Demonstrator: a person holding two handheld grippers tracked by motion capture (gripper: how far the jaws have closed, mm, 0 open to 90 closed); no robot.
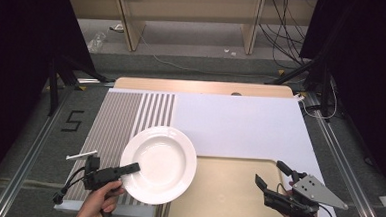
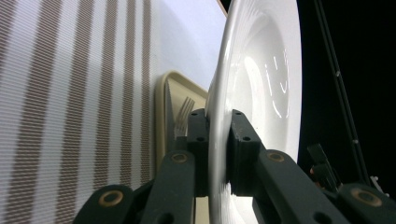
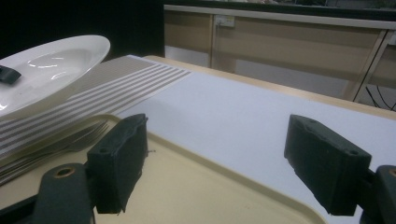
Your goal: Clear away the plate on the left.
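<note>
A white deep plate [image 1: 165, 164] hangs tilted over the striped mat and the left edge of the beige tray [image 1: 226, 200]. My left gripper [image 1: 132, 167] is shut on the plate's left rim; in the left gripper view its jaws [image 2: 218, 135] pinch the rim of the plate [image 2: 261, 79] from both sides. My right gripper [image 1: 272, 174] is over the right half of the tray, open and with nothing between its pads [image 3: 223, 163]. A metal fork [image 3: 70, 140] lies on the tray's left side under the raised plate [image 3: 46, 70], and it shows in the left gripper view as the fork [image 2: 183, 116].
A grey-and-white striped mat [image 1: 125, 117] covers the left of the table and a plain white sheet [image 1: 240, 123] the right. A thin white utensil [image 1: 81, 156] lies at the mat's left edge. Shelving and cables stand beyond the far table edge.
</note>
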